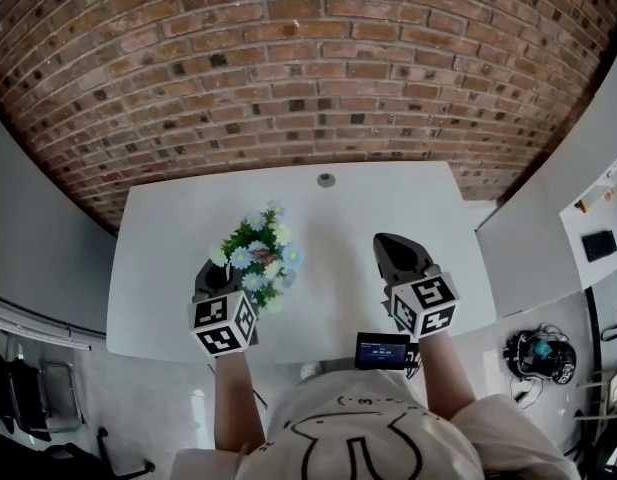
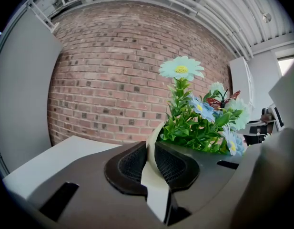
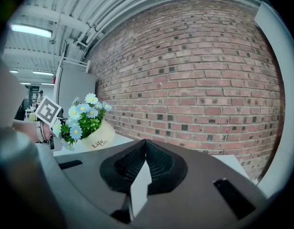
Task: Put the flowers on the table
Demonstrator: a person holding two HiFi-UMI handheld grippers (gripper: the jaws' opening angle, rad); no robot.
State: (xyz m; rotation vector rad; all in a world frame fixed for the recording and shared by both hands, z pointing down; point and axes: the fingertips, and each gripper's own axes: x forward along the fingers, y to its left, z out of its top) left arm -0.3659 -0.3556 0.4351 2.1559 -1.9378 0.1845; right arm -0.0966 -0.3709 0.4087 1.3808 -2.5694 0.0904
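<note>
- The left gripper (image 2: 150, 149) has its jaws pinched tight on the cream rim of the flower pot (image 2: 155, 136).
- In the head view, the flowers (image 1: 258, 251) are over the white table (image 1: 158, 258), at 1 o'clock from the left gripper.
- The right gripper (image 3: 145, 151), at 3 o'clock from the flowers, has its jaws pressed together on nothing.

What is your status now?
Left hand-held gripper shut on flower pot rim, over table. Right hand-held gripper shut, empty. Nothing in the way.
</note>
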